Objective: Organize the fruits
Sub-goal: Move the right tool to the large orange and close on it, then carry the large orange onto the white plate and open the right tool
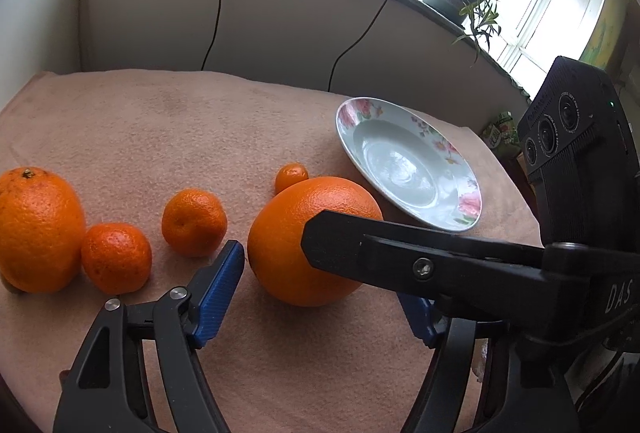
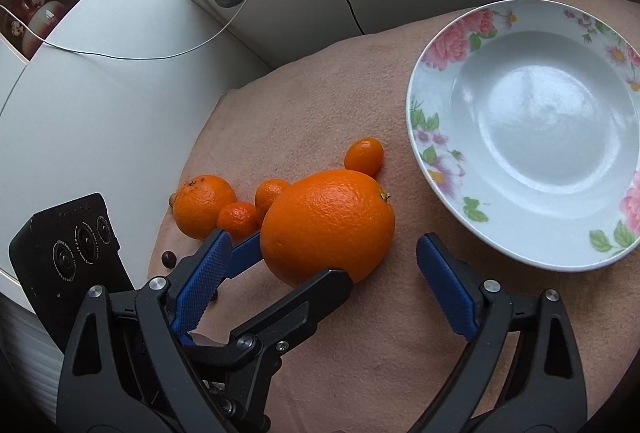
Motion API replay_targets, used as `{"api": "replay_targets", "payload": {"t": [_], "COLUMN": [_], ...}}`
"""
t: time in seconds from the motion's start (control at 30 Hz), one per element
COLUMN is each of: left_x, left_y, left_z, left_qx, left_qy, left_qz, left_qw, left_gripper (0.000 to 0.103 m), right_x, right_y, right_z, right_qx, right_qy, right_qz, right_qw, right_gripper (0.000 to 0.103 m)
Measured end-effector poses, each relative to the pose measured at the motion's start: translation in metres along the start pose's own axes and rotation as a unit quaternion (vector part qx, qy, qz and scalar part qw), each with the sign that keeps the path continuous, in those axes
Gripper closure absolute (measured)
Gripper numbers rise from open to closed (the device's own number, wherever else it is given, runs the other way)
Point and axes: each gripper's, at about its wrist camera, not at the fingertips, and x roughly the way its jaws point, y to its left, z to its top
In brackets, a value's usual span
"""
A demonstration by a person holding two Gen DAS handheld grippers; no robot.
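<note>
Near the middle of the tabletop, on its pink-beige fleece cloth (image 1: 168, 129), the large round orange (image 1: 296, 233) lies just beside the white floral-rimmed ceramic plate (image 1: 460, 211), which sits toward the far right edge.

My left hand-held gripper (image 1: 324, 293) stands about half open with the large round orange between its blue ribbed pads. The left pad is close to the peel; the right pad is mostly hidden, so I cannot tell whether it touches.

My right hand-held gripper (image 2: 324, 273) stands wide open around the same orange, both pads clear of it.

A small oval kumquat (image 2: 364, 156) rests against the far side of the large orange. Toward the left edge lie a second large orange (image 1: 38, 229) and two mandarins (image 1: 116, 257).
</note>
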Motion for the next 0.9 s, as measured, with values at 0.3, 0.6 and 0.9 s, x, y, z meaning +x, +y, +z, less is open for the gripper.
{"api": "replay_targets", "payload": {"t": [0.3,0.6,0.9], "left_x": [0.001,-0.002,-0.013], "left_y": [-0.002,-0.006,-0.017], "left_z": [0.000,-0.001,-0.001], "left_qx": [0.011,0.009,0.016], "left_qy": [0.000,0.000,-0.013], "left_qz": [0.003,0.005,0.004], "left_qw": [0.9999,0.9999,0.9998], "left_gripper": [0.033,0.033,0.033], "right_x": [0.004,-0.002,-0.021], "right_y": [-0.003,0.000,0.004], "right_z": [0.001,0.000,-0.005], "right_qx": [-0.006,-0.008,-0.012], "right_qy": [0.009,0.004,-0.012], "right_qz": [0.000,-0.001,0.006], "right_qw": [1.000,1.000,1.000], "right_gripper": [0.027,0.028,0.029]}}
